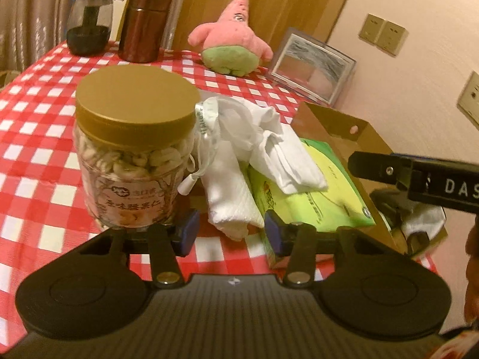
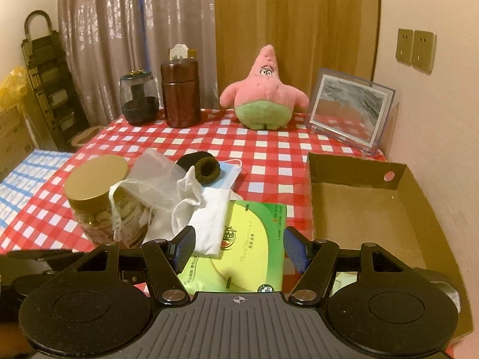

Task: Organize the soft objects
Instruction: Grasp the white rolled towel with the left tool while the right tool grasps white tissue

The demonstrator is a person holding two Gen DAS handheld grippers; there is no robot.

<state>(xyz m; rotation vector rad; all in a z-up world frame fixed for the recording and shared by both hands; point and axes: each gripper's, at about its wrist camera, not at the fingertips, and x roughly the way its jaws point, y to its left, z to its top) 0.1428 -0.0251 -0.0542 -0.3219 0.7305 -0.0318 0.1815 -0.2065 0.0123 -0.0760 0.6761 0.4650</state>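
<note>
A pile of white cloths (image 1: 239, 161) (image 2: 206, 218) lies on a green tissue pack (image 2: 251, 254) (image 1: 314, 191) in the middle of the checked table. A mesh drawstring bag (image 2: 155, 176), a dark hair scrunchie (image 2: 206, 169) and a blue face mask (image 2: 229, 176) lie behind them. A pink star plush (image 2: 265, 95) (image 1: 232, 39) sits at the back. A brown cardboard box (image 2: 374, 209) (image 1: 338, 128) stands on the right. My left gripper (image 1: 232, 230) is open, low in front of the white cloth. My right gripper (image 2: 239, 245) is open over the tissue pack.
A nut jar with a gold lid (image 1: 134, 149) (image 2: 101, 197) stands left of the cloths. A brown canister (image 2: 180, 94), a dark glass jar (image 2: 139, 98) and a picture frame (image 2: 348, 110) stand along the back edge. The wall is close on the right.
</note>
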